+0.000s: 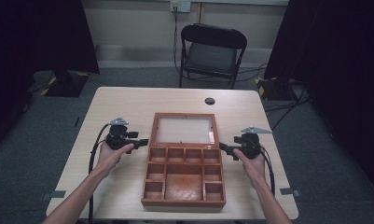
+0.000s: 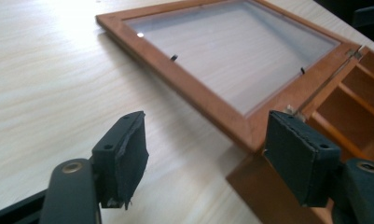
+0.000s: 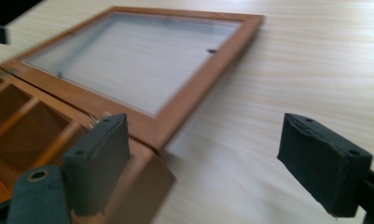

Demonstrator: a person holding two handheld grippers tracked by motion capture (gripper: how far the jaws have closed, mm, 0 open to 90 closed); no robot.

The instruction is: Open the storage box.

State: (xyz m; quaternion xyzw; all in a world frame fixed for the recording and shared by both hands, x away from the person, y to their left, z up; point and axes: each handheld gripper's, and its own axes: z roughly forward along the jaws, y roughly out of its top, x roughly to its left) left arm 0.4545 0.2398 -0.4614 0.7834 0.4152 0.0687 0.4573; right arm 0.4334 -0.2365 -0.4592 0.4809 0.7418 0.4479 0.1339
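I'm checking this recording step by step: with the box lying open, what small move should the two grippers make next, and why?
Probably draw both back from the brown wooden compartment box. Its glass-paned lid lies flat open on the pale wooden table, and the left gripper and right gripper stand open beside it, holding nothing.

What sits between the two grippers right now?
In the high view, the open wooden compartment box lies between the left gripper and right gripper, near its hinge line, with its glass lid flat behind.

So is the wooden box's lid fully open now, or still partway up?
Fully open. The glass-paned lid lies flat on the table behind the wooden box, whose empty compartments are uncovered; both gripper views show its frame resting on the tabletop.
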